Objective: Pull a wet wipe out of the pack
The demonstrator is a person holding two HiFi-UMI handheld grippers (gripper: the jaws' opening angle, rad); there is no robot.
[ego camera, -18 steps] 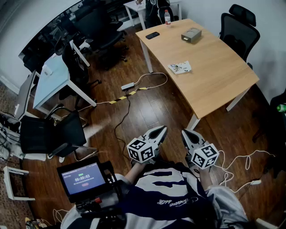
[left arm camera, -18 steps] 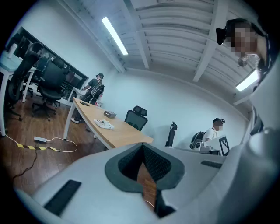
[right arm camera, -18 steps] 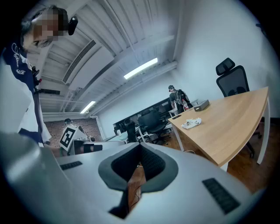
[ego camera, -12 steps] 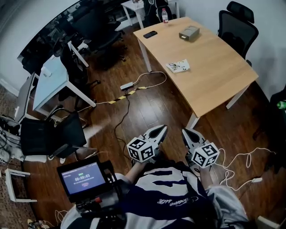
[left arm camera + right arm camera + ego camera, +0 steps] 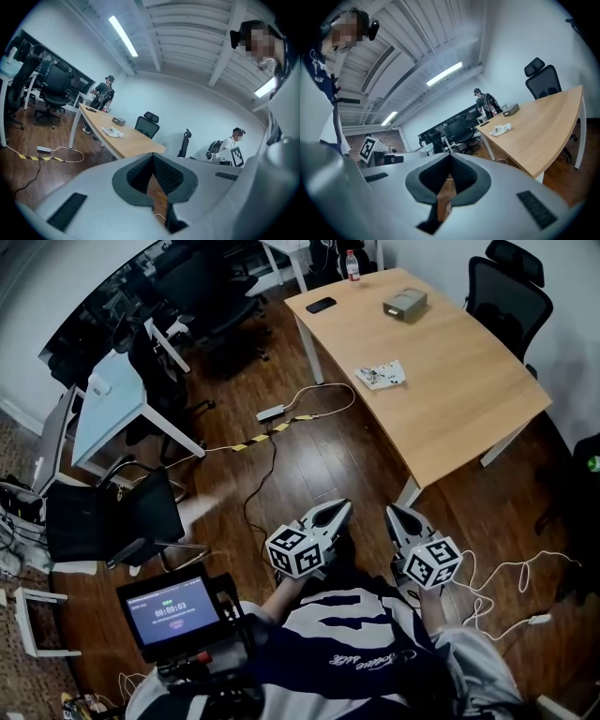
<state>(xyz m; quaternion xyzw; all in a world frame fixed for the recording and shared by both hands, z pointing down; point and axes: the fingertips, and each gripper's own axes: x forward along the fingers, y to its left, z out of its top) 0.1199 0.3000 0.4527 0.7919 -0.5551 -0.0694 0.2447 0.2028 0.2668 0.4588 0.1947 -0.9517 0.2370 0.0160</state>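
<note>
the left gripper (image 5: 343,508) and right gripper (image 5: 392,512) are held side by side above the wooden floor (image 5: 309,470), each with its fingers closed tip to tip on nothing. the wet wipe pack (image 5: 380,375) lies flat on the tabletop (image 5: 459,399), well ahead of both pairs of fingers. its print is too small to read. back behind the left fingers, a small screen (image 5: 170,608) shows 00:00:03.

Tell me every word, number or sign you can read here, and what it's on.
"00:00:03": on the small monitor, as best it reads; its other lines are too small.
Script on the jersey: too blurred to read.
Print on the wet wipe pack on the wooden table: too small.
Cubes on the left gripper and right gripper: square marker patterns only, no words.
</note>
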